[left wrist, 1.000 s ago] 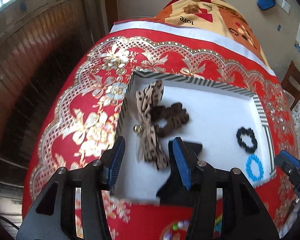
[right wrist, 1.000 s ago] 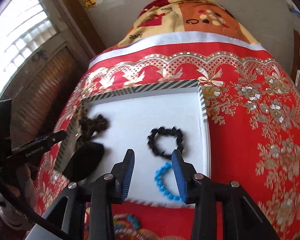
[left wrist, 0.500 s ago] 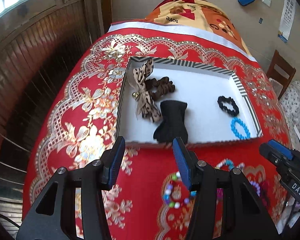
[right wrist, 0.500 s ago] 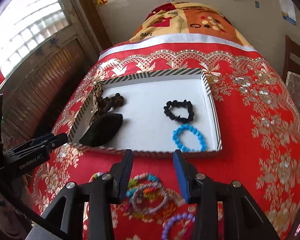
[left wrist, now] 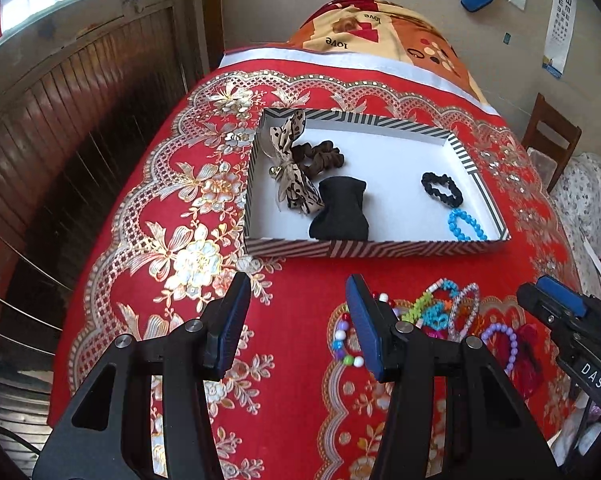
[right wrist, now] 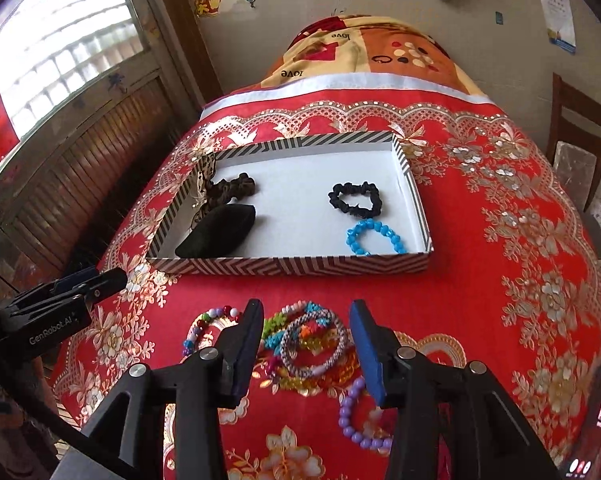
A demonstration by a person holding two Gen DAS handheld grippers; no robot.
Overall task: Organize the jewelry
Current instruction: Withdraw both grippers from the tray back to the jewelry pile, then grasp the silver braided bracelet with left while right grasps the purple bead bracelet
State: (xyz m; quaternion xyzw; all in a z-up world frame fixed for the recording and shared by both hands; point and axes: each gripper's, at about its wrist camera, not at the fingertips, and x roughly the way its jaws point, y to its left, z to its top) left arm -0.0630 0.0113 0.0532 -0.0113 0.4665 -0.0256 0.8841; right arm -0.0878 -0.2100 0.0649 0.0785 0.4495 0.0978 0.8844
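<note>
Both grippers are pulling back from the striped box [left wrist: 380, 249], left gripper [left wrist: 296, 324] and right gripper [right wrist: 305, 346] with jaws empty, right's just widening, over the bracelet pile [right wrist: 312, 344] remaining on the bed; blue bracelet [right wrist: 374, 237] and scrunchies boxed.

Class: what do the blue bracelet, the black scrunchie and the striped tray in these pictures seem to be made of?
Blue bracelet: glossy, faceted beads, probably plastic.
Black scrunchie: gathered fabric, slight satin sheen, ruffled edge.
Striped tray: likely printed cardboard; thin straight walls, matte white inside.
</note>
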